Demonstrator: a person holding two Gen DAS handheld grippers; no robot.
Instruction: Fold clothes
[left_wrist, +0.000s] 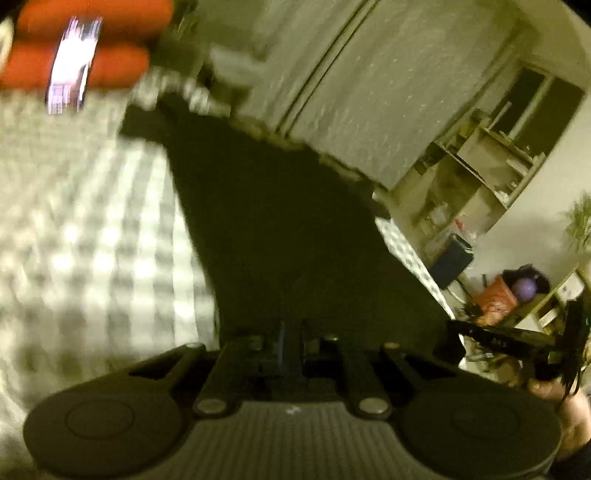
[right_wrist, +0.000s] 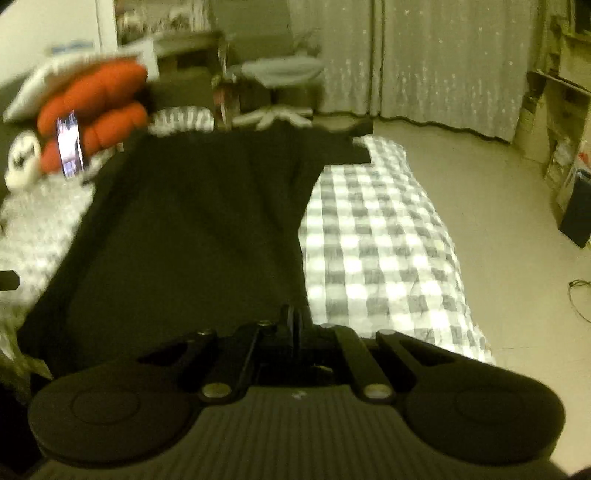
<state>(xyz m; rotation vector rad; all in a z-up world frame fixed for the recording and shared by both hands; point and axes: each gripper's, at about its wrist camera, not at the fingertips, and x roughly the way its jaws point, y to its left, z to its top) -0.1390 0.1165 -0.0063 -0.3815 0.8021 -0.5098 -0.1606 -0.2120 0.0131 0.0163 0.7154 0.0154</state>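
Observation:
A black garment (left_wrist: 277, 221) lies spread flat on a bed with a grey-and-white checked cover (left_wrist: 92, 240). Its near hem runs down to my left gripper (left_wrist: 291, 328), whose dark fingers stand close together on the cloth and pinch it. In the right wrist view the same garment (right_wrist: 203, 221) stretches away with its sleeves at the far end. My right gripper (right_wrist: 294, 314) is shut at the garment's near right corner, where it borders the checked cover (right_wrist: 380, 240). The fabric appears caught between its fingers.
An orange cushion (right_wrist: 96, 99) with a lit screen (right_wrist: 70, 144) leaning on it sits at the bed's far left. Pale curtains (right_wrist: 424, 55) hang behind. Shelves (left_wrist: 480, 166) and a dark box (right_wrist: 576, 214) stand on the floor to the right. A hand (left_wrist: 561, 402) shows at the left wrist view's right edge.

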